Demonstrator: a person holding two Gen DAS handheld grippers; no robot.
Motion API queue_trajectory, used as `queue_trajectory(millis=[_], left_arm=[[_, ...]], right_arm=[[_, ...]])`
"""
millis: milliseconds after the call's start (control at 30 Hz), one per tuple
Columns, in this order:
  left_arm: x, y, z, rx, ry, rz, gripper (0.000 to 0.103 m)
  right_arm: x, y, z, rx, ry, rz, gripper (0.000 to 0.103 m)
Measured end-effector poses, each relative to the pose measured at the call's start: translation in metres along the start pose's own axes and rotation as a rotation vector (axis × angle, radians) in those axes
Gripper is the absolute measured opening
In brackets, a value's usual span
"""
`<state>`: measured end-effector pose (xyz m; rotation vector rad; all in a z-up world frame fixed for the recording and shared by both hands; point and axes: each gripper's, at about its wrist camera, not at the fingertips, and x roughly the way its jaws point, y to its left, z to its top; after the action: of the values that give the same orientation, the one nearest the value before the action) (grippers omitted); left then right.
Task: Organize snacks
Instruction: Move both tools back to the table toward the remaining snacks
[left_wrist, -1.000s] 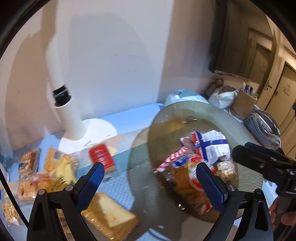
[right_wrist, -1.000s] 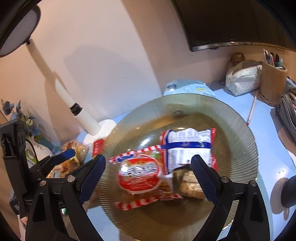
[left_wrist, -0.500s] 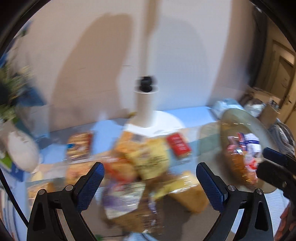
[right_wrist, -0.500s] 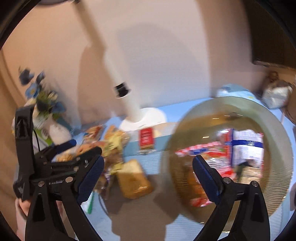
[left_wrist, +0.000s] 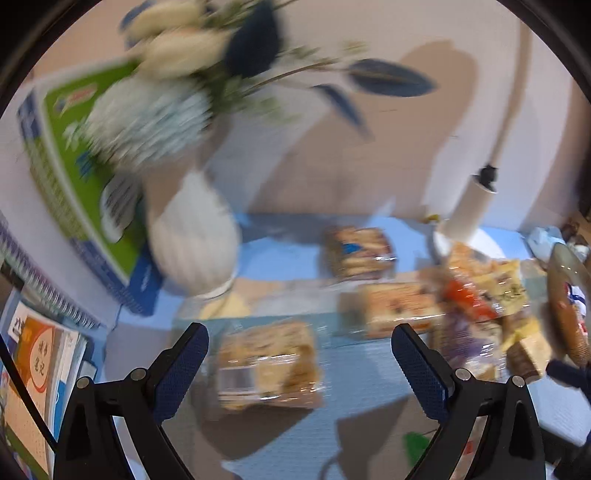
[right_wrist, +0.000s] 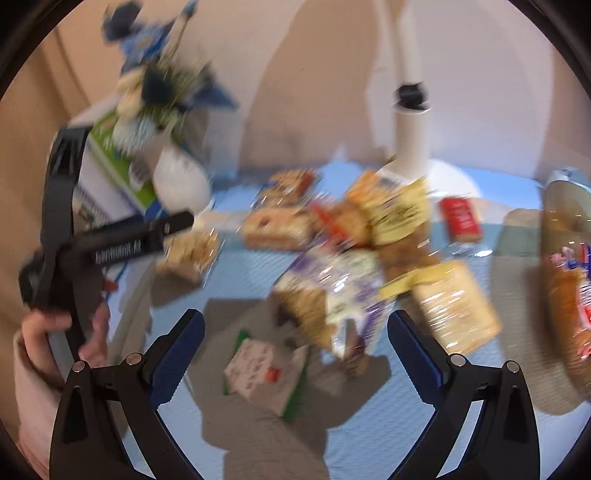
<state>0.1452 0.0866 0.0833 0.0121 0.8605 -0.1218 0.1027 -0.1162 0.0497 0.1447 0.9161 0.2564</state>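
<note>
A: Snacks are lying scattered on the blue mat (left_wrist: 354, 424) w/ the main pile (right_wrist: 354, 236) sitting mid-table; a few packs are already resting in the glass bowl (right_wrist: 554, 206) at far right.

B: Biggest stuff first?

A: White vase w/ flowers (left_wrist: 192, 240) is standing back-left, green book (left_wrist: 66, 173) leaning behind it, white lamp post (right_wrist: 410, 136) rising at the back. Then the purple-print bag (right_wrist: 332, 288) near the pile's front, a tan cake pack (right_wrist: 456, 306) beside it, a red packet (right_wrist: 460, 219) lying apart toward the bowl, a small white carton (right_wrist: 266, 373) nearest the right claw.

B: Claws?

A: Left gripper (left_wrist: 299, 365) is hanging spread wide, nothing between the pads, over a clear cookie pack (left_wrist: 267, 365). Right gripper (right_wrist: 295, 350) is also gaping, empty, hovering above the carton and the bag's edge.

B: So what's going wrong from here?

A: Both views are smearing, so I'm guessing the hands are moving fast. Risks, imo: left claw is working close to the vase, so a wide sweep could be tipping it. Wrappers look slick and crinkly, so a pinch on the film only may be slipping. Pile is overlapping, so grabbing one pack may be dragging neighbours off the mat.
</note>
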Motion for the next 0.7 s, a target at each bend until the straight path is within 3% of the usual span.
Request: queue_trajectory(millis=[167, 433, 600, 700], left_arm=[[0.021, 0.024, -0.012, 0.000, 0.024, 0.061, 0.098], [0.061, 0.040, -0.032, -0.090, 0.078, -0.050, 0.102], [0.068, 0.040, -0.042, -0.085, 0.040, -0.077, 0.103], [0.069, 0.039, -0.042, -0.086, 0.036, -0.079, 0.103]], right_arm=[[0.028, 0.019, -0.023, -0.016, 0.067, -0.014, 0.100], [0.053, 0.029, -0.052, -0.031, 0.087, -0.066, 0.103], [0.066, 0.047, -0.060, -0.178, 0.036, -0.202, 0.103], [0.067, 0.042, -0.058, -0.157, 0.033, -0.182, 0.103]])
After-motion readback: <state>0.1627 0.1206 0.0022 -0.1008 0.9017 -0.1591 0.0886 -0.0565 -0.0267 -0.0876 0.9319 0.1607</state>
